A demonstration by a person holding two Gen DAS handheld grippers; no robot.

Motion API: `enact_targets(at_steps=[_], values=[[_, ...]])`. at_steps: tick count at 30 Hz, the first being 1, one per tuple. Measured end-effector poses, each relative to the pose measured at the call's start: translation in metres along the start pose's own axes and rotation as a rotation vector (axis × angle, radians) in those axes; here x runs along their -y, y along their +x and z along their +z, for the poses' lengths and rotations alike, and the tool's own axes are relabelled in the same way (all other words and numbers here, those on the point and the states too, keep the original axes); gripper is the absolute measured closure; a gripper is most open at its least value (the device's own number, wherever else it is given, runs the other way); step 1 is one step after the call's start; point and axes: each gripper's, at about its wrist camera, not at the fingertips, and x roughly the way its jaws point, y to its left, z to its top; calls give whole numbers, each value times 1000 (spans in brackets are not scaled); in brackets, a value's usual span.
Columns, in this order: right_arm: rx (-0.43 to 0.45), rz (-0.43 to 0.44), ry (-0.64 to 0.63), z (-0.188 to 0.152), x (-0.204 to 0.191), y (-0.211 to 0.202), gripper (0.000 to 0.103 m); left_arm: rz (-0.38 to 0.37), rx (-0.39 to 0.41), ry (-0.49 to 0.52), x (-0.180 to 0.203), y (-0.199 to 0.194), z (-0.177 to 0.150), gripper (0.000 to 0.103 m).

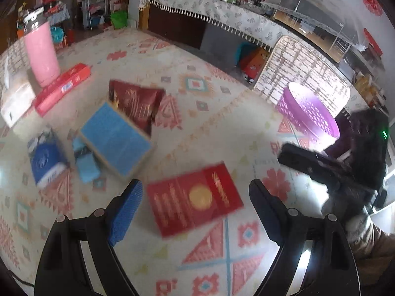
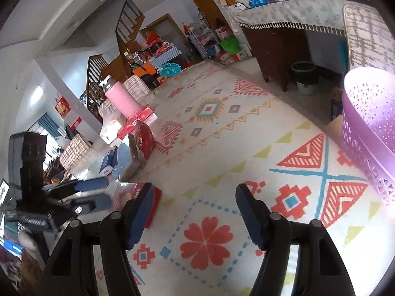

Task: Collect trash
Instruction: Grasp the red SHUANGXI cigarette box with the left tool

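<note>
red flat glossy box between blue ribbed fingers; perforated purple basket.

— What are the surfaces like?
— A matt woven-look patterned rug; a glossy red card box; a perforated purple plastic basket.
— The grippers?
— Black plastic, with textured blue pads.

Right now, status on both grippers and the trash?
Left gripper open over red box. Right gripper open, empty. Purple basket right, path clear.
</note>
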Motion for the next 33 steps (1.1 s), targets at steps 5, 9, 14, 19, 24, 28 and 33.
enact_targets(at_steps=[5,9,14,19,24,28,33], values=[[-2,1,16,1,3,0,30,-117,-89,-71,-15,29,14,16],[1,4,27,0,5,-1,30,-222,-147,-136,-25,32,0,16],[-5,8,25,0,8,-1,28,-204,-127,-117,-9,14,-22,16],[-3,3,23,0,7,-2,28,-34,-92,-39,18,18,-31,16],[2,-5,22,-1,5,-1,28,90,-55,-55,27,29,-32,16],[2,-6,21,-1,5,-1,28,204,-38,-59,31,25,-36,48],[-1,-6,20,-1,4,0,28,209,44,-146,17,-11,-48,48]])
